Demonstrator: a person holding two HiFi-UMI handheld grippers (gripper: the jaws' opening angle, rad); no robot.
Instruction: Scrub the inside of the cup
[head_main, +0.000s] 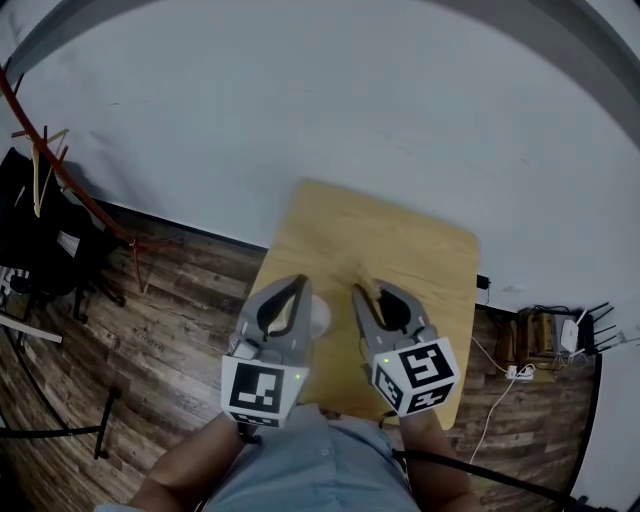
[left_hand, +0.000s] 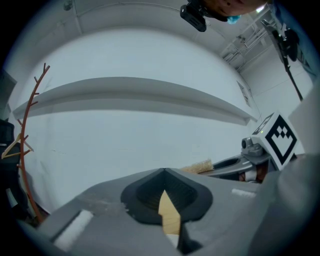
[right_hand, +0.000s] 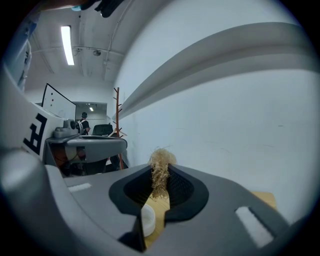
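Between your two tongs, the small white round cup (head_main: 320, 318) sits on the pale wooden counter (head_main: 420, 250), gripped by neither. Your left tongs (head_main: 301, 282) are closed on nothing. Your right tongs (head_main: 359, 291) pinch a straw-coloured bristle brush (right_hand: 161, 166). Scrub now and the unsteadied cup may skid or tip.

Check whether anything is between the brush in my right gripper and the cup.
Nothing visible does. The brush, clamped in the right gripper, is near the white cup with open air between; the shut left gripper lies beside the cup.
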